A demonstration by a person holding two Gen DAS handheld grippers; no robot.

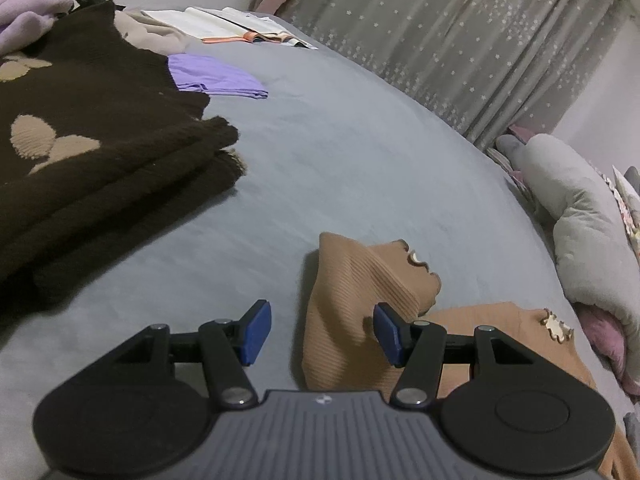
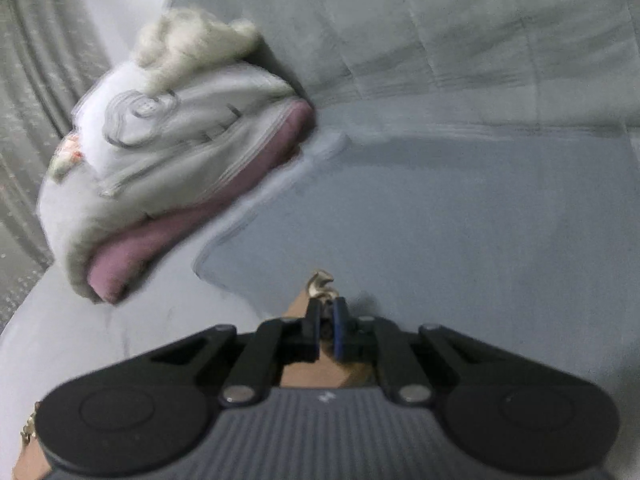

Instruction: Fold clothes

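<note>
A tan ribbed knit garment with small cream buttons lies rumpled on the grey bed sheet, one part raised in a peak. My left gripper is open, its blue pads on either side of that raised fold, not closed on it. In the right wrist view my right gripper is shut on a tan edge of the same garment, with a cream trim piece poking out past the fingertips.
A folded dark brown sweater with tan shapes lies at left, a folded purple garment beyond it, and more folded clothes further back. Grey and pink pillows lie at the bed's edge. A starred curtain hangs behind.
</note>
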